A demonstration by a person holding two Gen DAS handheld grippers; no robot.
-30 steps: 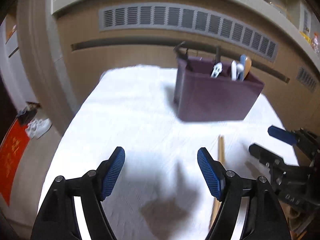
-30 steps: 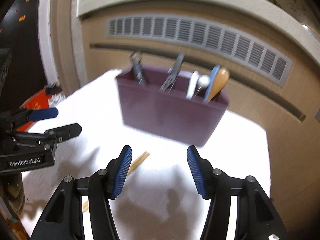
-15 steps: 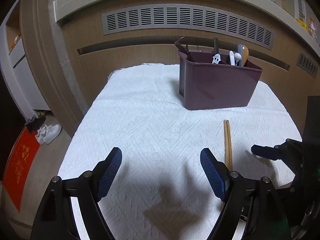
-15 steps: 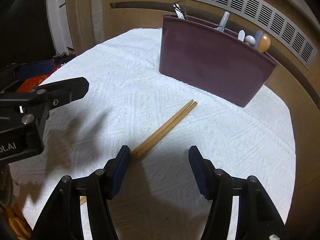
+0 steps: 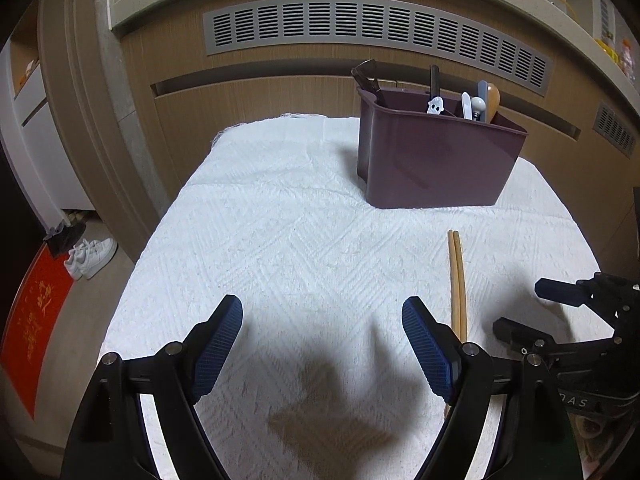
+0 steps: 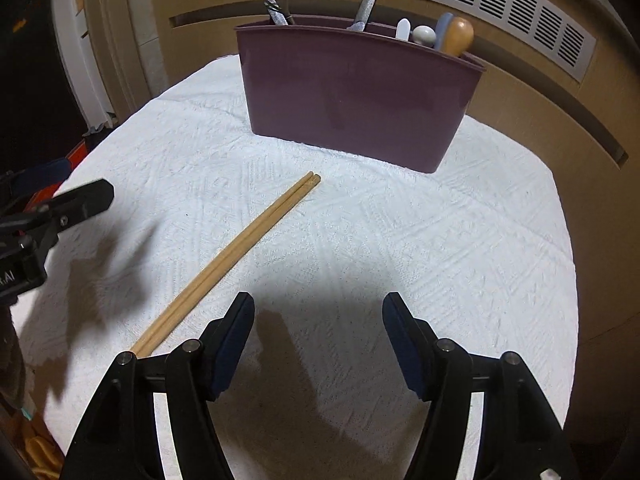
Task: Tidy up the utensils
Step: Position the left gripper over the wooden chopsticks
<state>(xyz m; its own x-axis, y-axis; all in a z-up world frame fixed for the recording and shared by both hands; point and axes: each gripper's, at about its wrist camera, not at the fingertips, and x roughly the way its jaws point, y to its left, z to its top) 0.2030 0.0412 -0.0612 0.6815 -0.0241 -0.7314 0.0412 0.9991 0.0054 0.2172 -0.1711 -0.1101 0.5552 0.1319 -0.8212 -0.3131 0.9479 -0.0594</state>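
both grippers hang over a table covered with a white textured cloth (image 5: 280,216). left gripper (image 5: 322,346) has its blue ribbed pads wide apart, and only bare cloth and a shadow lie between them. right gripper (image 6: 318,340) has its jaws opening at this moment, and also between them there is only cloth, nothing is grasped.

a pair of wooden chopsticks (image 6: 240,244) lies flat on the cloth, the two sticks side by side and touching. in the right wrist view they run from under the left finger of the right gripper up toward the utensil holder, so they are beside the gripper and not between its pads. in the left wrist view the same pair (image 5: 457,276) lies just to the right of the left gripper's right finger, between the two grippers.

a dark purple plastic utensil holder (image 5: 432,160) stands upright at the far side of the cloth, well apart from the far ends of the chopsticks. several handles stick out of it: a wooden one (image 6: 458,36), a white round one, a blue one and some dark metal ones.

behind the table is a wooden wall with a grey vent grille (image 5: 360,28). on the floor at the left stand white sneakers (image 5: 90,256) beside a red mat (image 5: 34,320).
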